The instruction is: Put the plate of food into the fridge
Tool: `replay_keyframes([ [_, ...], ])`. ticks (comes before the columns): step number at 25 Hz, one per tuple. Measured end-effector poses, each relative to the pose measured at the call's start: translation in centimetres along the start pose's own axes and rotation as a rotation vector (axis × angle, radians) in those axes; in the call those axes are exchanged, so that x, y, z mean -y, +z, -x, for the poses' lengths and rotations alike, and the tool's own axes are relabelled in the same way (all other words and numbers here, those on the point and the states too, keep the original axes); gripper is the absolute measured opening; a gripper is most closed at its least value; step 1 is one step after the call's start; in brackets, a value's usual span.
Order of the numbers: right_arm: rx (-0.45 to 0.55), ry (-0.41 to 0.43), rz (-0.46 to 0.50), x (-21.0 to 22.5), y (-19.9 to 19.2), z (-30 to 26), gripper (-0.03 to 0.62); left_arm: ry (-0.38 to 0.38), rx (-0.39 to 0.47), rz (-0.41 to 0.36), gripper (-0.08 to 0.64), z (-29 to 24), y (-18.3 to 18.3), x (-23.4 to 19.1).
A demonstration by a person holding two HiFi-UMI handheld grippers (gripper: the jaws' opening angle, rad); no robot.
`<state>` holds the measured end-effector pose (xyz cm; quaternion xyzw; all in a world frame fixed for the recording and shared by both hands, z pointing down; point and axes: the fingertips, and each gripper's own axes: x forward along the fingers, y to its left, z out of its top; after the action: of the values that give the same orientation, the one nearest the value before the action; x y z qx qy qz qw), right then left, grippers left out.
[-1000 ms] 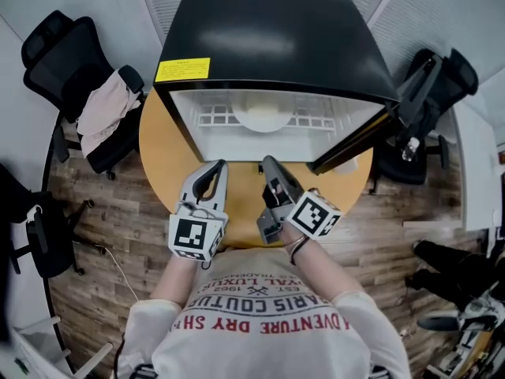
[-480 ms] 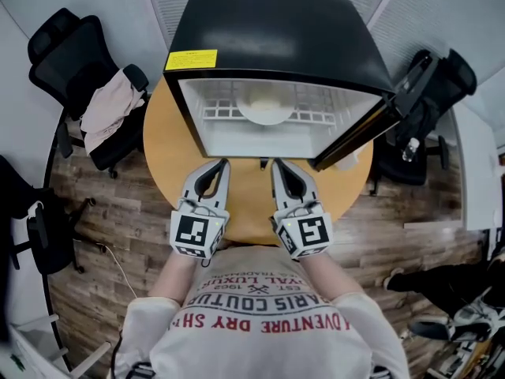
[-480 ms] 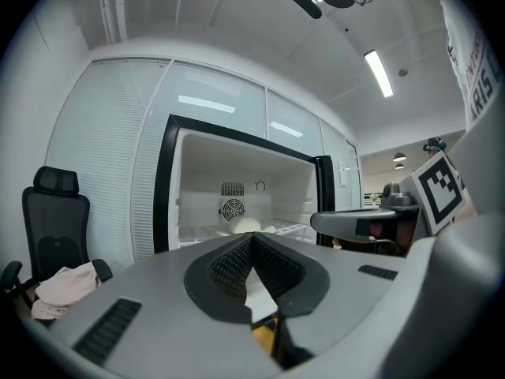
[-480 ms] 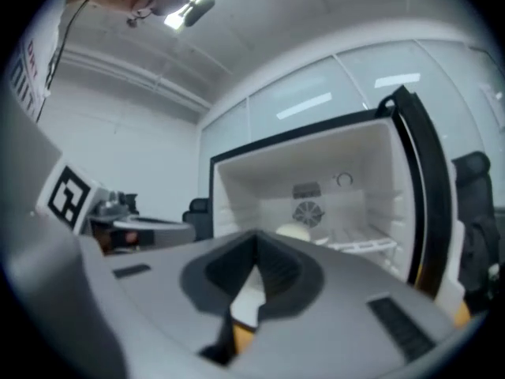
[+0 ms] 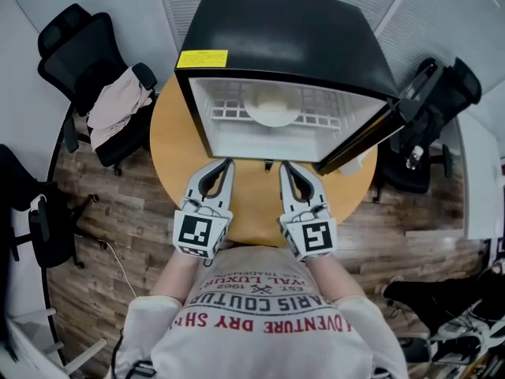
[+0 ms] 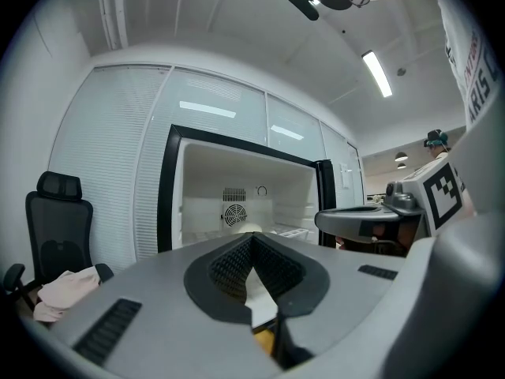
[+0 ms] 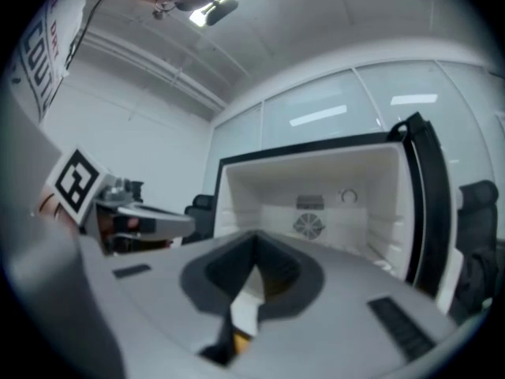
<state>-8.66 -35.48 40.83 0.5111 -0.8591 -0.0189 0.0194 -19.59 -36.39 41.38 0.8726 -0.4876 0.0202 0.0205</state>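
Ribbed black fingers [image 6: 229, 263] meet before the boxy, white-lined fridge [image 5: 284, 38].

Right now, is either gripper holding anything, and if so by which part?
Nothing is held. The left gripper and right gripper are both shut and empty; the plate sits inside the open fridge.

Fridge [image 5: 284, 30] at 12 o'clock: black shell, smooth, semi-gloss; inside smooth white plastic, white wire-grid shelf [image 5: 229, 113]. Plate [image 5: 271, 105] white, glossy. Label [image 5: 202, 58] at 11 o'clock, yellow, paper-like. Table [image 5: 170, 133] light wood look, smooth, matt. Floor [image 5: 87, 188] at 8 o'clock: wood-grain planks. Chair [image 5: 75, 42] at 10 o'clock black, matt; pinkish cloth [image 5: 118, 105] on it, soft, creased. Left gripper [image 5: 229, 163], right gripper [image 5: 282, 165]: matt grey plastic, dark ribbed pads [image 6: 233, 263].
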Motion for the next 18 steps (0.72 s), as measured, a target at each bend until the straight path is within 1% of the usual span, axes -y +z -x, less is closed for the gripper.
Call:
replay_keyframes([
  [5, -0.013, 0.045, -0.009, -0.73, -0.20, -0.26, 0.028, 0.006, 0.011, -0.010, 0.026, -0.11, 0.22, -0.10],
  [9, -0.016, 0.032, -0.008, -0.62, -0.14, -0.29, 0.028, 0.004, 0.016, -0.012, 0.026, -0.18, 0.51, 0.12],
  [12, -0.019, 0.017, -0.024, -0.26, -0.20, -0.27, 0.028, 0.005, 0.014, 0.001, 0.026, -0.19, 0.58, 0.27],
  [15, -0.031, 0.011, -0.039, -0.17, -0.28, -0.20, 0.028, 0.001, 0.021, -0.024, 0.026, -0.28, 0.72, 0.22],
  [18, -0.031, 0.012, -0.037, -0.21, -0.21, -0.21, 0.028, -0.001, 0.024, -0.023, 0.026, -0.41, 0.84, 0.28],
])
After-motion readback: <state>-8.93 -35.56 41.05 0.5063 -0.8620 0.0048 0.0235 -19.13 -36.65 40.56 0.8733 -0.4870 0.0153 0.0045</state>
